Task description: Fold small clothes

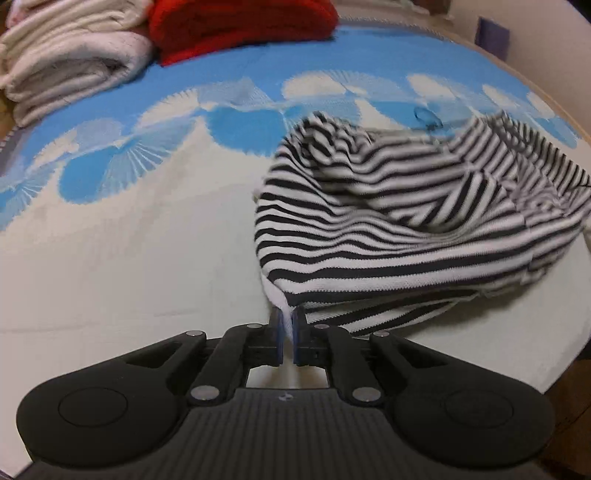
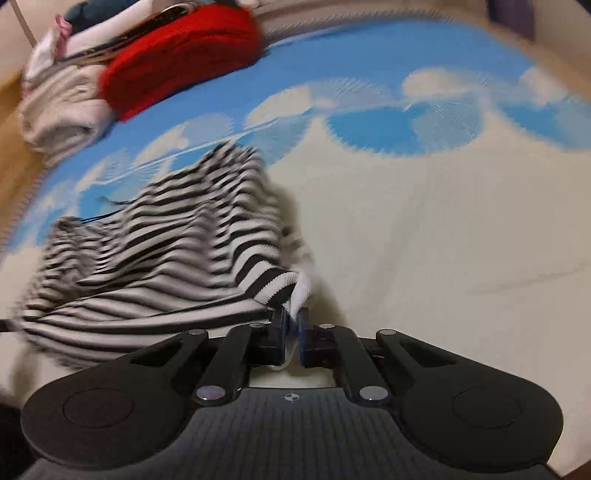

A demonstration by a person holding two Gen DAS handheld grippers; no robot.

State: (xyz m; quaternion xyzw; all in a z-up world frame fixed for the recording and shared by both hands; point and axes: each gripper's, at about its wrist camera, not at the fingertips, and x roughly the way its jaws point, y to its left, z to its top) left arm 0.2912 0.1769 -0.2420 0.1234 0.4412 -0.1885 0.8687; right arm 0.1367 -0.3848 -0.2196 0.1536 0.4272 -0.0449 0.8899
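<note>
A black-and-white striped garment (image 1: pixel 406 229) hangs crumpled above a blue-and-cream patterned bed cover (image 1: pixel 129 240). My left gripper (image 1: pixel 287 317) is shut on the white hem at its lower left corner, and the cloth spreads up and to the right. In the right wrist view the same garment (image 2: pixel 155 266) spreads to the left. My right gripper (image 2: pixel 293 319) is shut on its white ribbed edge. The cloth between the two grippers sags in folds. The right wrist view is blurred by motion.
A stack of folded cream and white clothes (image 1: pixel 66 62) and a folded red knit (image 1: pixel 240 26) lie at the far left of the bed; both show in the right wrist view too, cream (image 2: pixel 62 110), red (image 2: pixel 184 51). The cover (image 2: pixel 443 240) stretches right.
</note>
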